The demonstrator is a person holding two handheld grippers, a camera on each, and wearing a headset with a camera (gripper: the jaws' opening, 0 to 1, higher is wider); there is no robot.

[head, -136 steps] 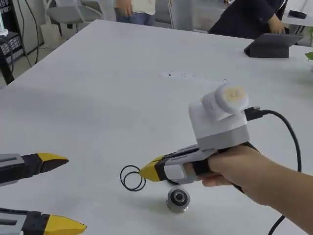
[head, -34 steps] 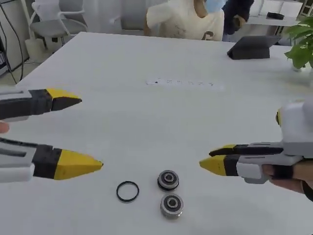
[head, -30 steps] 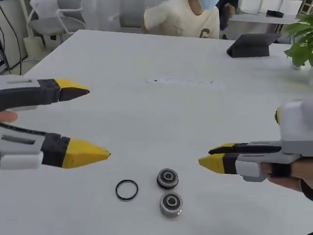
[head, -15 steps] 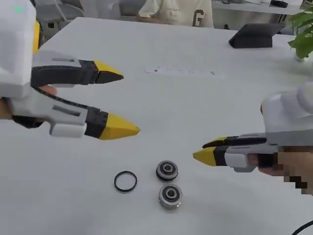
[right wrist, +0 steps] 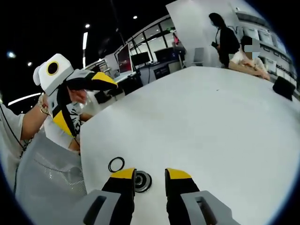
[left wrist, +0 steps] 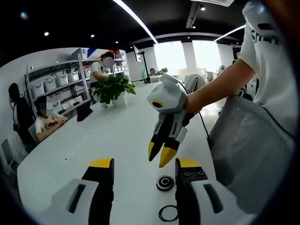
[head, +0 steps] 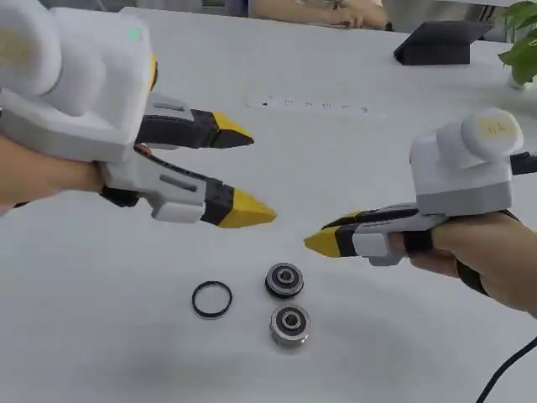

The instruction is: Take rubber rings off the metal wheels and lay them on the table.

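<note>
Two metal wheels lie side by side near the table's front: one with a dark rim [head: 284,280] and a greyer one [head: 290,323]. A loose black rubber ring [head: 211,299] lies flat to their left. My left gripper [head: 254,176] hovers above and left of them with its jaws wide open and nothing in them. My right gripper [head: 315,239] comes in from the right, just above the wheels, jaws slightly apart and holding nothing. The left gripper view shows a wheel [left wrist: 165,183] and the ring [left wrist: 168,213] between its own jaws. The right gripper view shows a wheel [right wrist: 142,181] and the ring [right wrist: 116,164].
A black folded tablet case [head: 442,42] and a green plant [head: 524,54] stand at the table's far right. People sit at the far edge [head: 336,10]. A black cable [head: 503,369] trails from the right hand.
My left gripper has come in from the left edge toward the table's middle, jaws still wide. The right gripper has edged left toward the wheels. Wheels and ring lie where they were.
</note>
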